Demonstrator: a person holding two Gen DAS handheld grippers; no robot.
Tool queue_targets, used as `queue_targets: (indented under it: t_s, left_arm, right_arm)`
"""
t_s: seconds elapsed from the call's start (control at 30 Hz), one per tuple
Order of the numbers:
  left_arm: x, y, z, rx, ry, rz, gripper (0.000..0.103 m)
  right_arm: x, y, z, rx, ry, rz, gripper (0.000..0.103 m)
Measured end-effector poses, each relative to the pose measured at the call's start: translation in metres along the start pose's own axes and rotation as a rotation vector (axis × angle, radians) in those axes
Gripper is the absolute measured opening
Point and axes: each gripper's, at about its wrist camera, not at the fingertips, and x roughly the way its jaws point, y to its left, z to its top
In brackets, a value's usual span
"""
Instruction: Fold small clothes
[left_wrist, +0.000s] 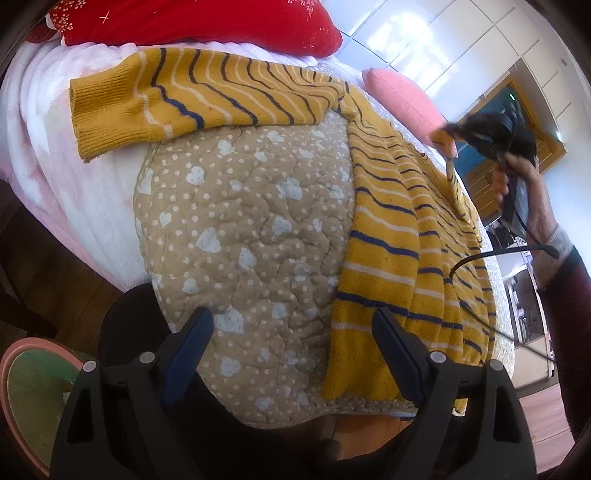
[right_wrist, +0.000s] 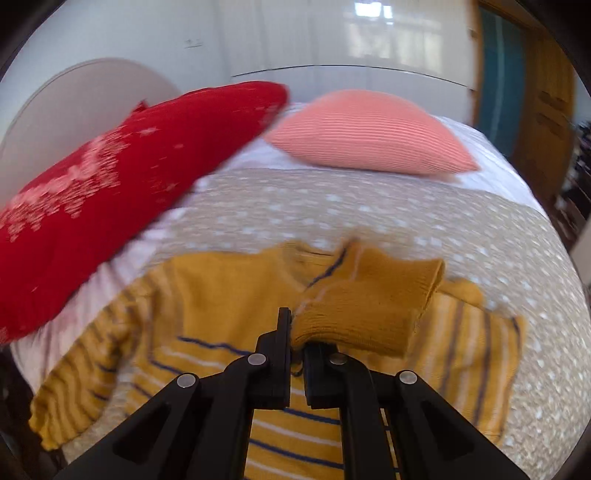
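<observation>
- Seen first from the left wrist, the left gripper (left_wrist: 291, 354) hangs over the near edge of a bed with its fingers spread wide and nothing between them.
- Below it lies a tan quilt (left_wrist: 236, 221) dotted with white spots and pale hearts, on top of a fluffy white-pink blanket (left_wrist: 55, 155).
- A mustard sweater (left_wrist: 391, 236) with navy and white stripes lies on the quilt, its body to the right of the gripper, its hem at the near edge of the quilt.
- One sleeve (left_wrist: 177, 99) stretches out to the left, its plain cuff resting on the blanket.
- A red pillow (left_wrist: 207, 22) sits at the head of the bed, a pink pillow (left_wrist: 402, 99) to its right.
- At the right, the person's hand (left_wrist: 524, 184) holds the right gripper (left_wrist: 448, 142), which lifts the other sleeve off the sweater; it is blurred.
- Next, from the right wrist, the right gripper (right_wrist: 297, 336) has its fingers pressed together on the cuff (right_wrist: 369, 306), which sticks out ahead and to the right.
- The sweater (right_wrist: 229, 314) lies spread beneath it on the quilt (right_wrist: 443, 229).
- The red pillow (right_wrist: 129, 192) lies at the left and the pink pillow (right_wrist: 369, 136) beyond.
</observation>
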Motion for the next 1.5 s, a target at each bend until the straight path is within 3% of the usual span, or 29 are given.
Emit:
queue_targets:
  t_s: [0.3,0.47,0.7,0.77,0.87,0.97,1.13,1.27,1.33,1.43,1.47,1.5]
  left_arm:
    - [-0.020,0.013,0.002,-0.024,-0.048,-0.009,0.087]
    - [-0.030,0.024,0.005,-0.056,-0.064,0.011,0.087]
    - [-0.054,0.059,0.012,-0.138,-0.132,0.094,0.087]
    - [-0.061,0.076,0.011,-0.188,-0.145,0.139,0.087]
    - [-0.072,0.096,0.005,-0.241,-0.156,0.191,0.087]
    - [-0.079,0.108,-0.002,-0.276,-0.164,0.230,0.087]
    - [-0.081,0.121,-0.009,-0.309,-0.159,0.247,0.087]
    - [-0.072,0.127,-0.009,-0.327,-0.142,0.238,0.087]
    - [-0.070,0.128,-0.008,-0.331,-0.138,0.231,0.087]
    - [-0.068,0.126,-0.007,-0.324,-0.135,0.224,0.087]
    - [-0.069,0.124,-0.006,-0.319,-0.136,0.221,0.087]
    - [-0.070,0.123,-0.005,-0.314,-0.139,0.219,0.087]
  right_arm:
    - [0.077,0.076,-0.031,-0.112,0.163,0.078,0.006]
    - [0.097,0.079,-0.049,-0.071,0.231,0.144,0.025]
    - [0.049,0.117,-0.058,-0.182,0.177,0.263,0.025]
    - [0.031,0.135,-0.068,-0.226,0.176,0.309,0.032]
    - [0.013,0.177,-0.093,-0.329,0.189,0.398,0.047]
    - [0.000,0.225,-0.123,-0.470,0.202,0.464,0.051]
    - [-0.017,0.300,-0.183,-0.793,0.147,0.491,0.060]
    - [-0.018,0.342,-0.223,-0.977,0.106,0.491,0.068]
    - [-0.015,0.357,-0.236,-1.026,0.080,0.459,0.069]
    - [-0.003,0.377,-0.250,-1.104,0.002,0.339,0.065]
    - [-0.001,0.380,-0.249,-1.097,-0.003,0.321,0.037]
    - [-0.002,0.380,-0.243,-1.065,-0.001,0.324,0.022]
